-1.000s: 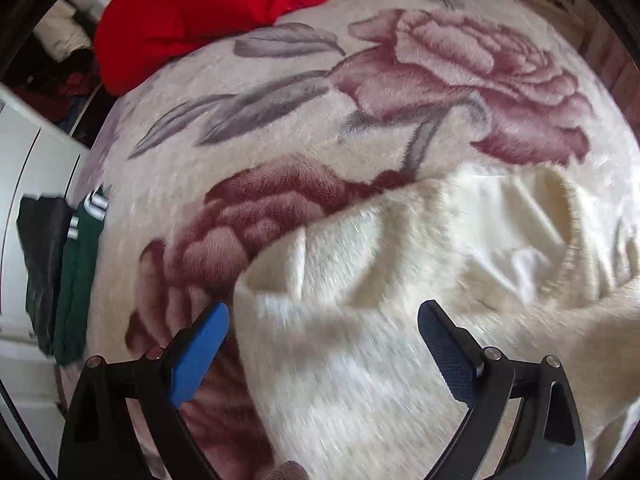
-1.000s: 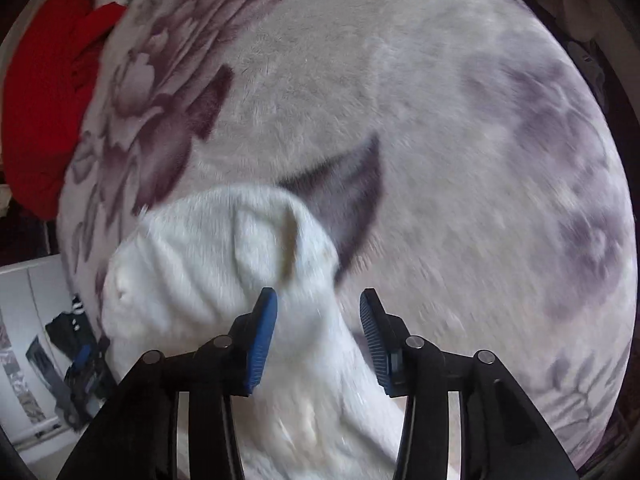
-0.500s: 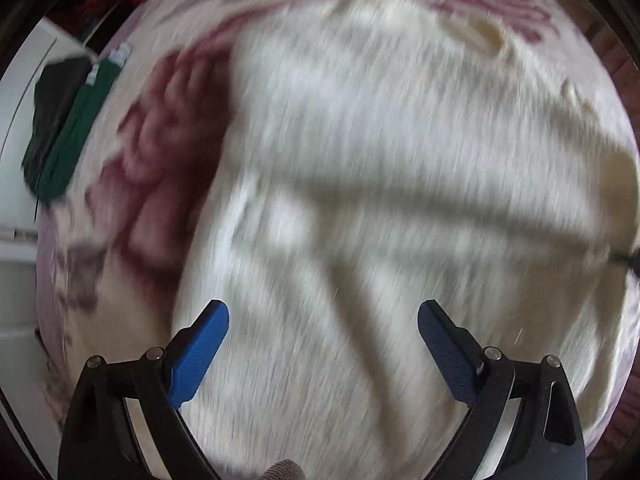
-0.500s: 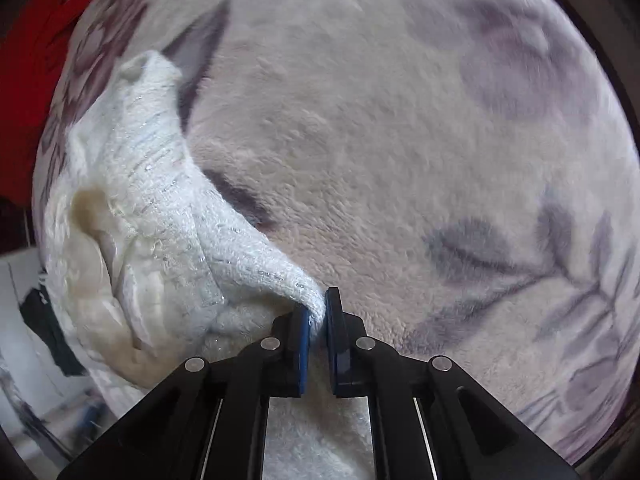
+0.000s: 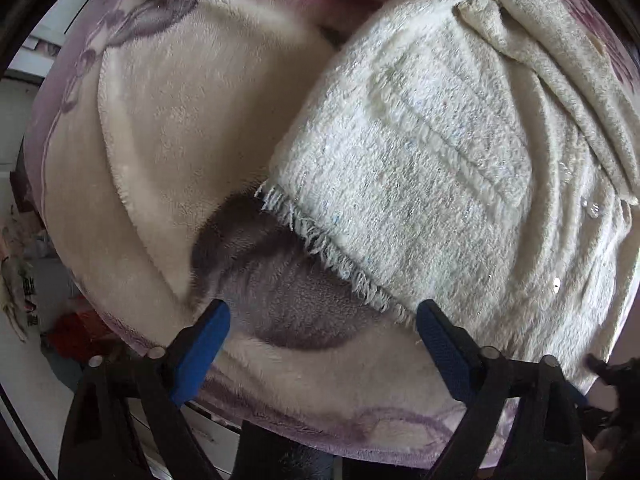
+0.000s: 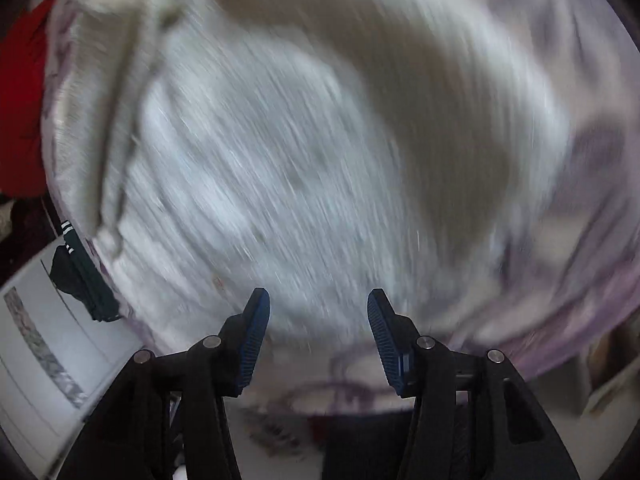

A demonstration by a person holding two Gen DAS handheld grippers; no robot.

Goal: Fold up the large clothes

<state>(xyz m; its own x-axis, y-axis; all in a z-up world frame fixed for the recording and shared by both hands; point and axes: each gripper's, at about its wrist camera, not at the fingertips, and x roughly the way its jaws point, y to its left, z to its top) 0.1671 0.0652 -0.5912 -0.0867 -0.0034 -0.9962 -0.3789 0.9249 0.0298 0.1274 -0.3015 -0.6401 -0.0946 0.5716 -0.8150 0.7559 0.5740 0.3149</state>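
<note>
A cream fuzzy knit garment with a patch pocket and a fringed hem lies on the floral plush blanket of the bed. My left gripper is open and empty, hovering just off the fringed hem, near the bed's front edge. In the right wrist view the same garment shows heavily blurred and fills the middle. My right gripper is open and empty above its near edge.
A red cloth lies at the far left of the bed. A dark green garment with white stripes hangs by a white cabinet at the left. The bed's front edge is just below my left gripper.
My right gripper, shut on a fold of the garment half a second ago, has opened and let it go. Both grippers have swung toward the bed's front edge and the garment's fringed hem.
</note>
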